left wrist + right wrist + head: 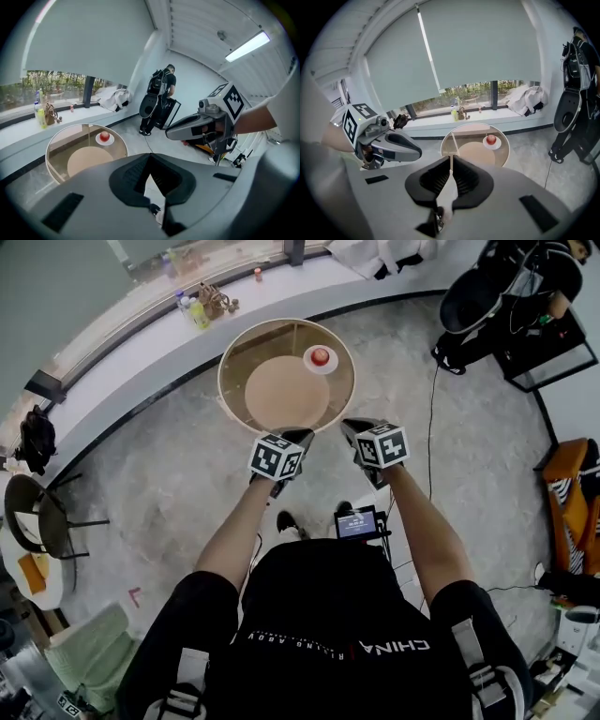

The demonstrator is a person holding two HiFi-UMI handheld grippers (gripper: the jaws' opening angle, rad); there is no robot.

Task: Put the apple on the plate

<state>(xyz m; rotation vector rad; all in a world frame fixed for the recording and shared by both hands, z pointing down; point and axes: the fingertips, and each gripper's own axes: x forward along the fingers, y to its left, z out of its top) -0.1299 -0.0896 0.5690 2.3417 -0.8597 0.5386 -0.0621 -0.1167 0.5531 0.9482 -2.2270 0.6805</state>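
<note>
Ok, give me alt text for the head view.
Seen from above, a red apple sits on a small white plate on a round glass table. The person's left gripper and right gripper point toward the table, holding nothing.

Red apple [321, 355] on small white plate [329, 369]

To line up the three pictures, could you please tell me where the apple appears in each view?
Head view: the apple is at upper centre, on a small white plate.
Left gripper view: the apple is left of centre, at mid-height.
Right gripper view: the apple is right of centre, just below mid-height.
Shared landmark: the round glass table that carries the plate, beside the long window ledge.
</note>
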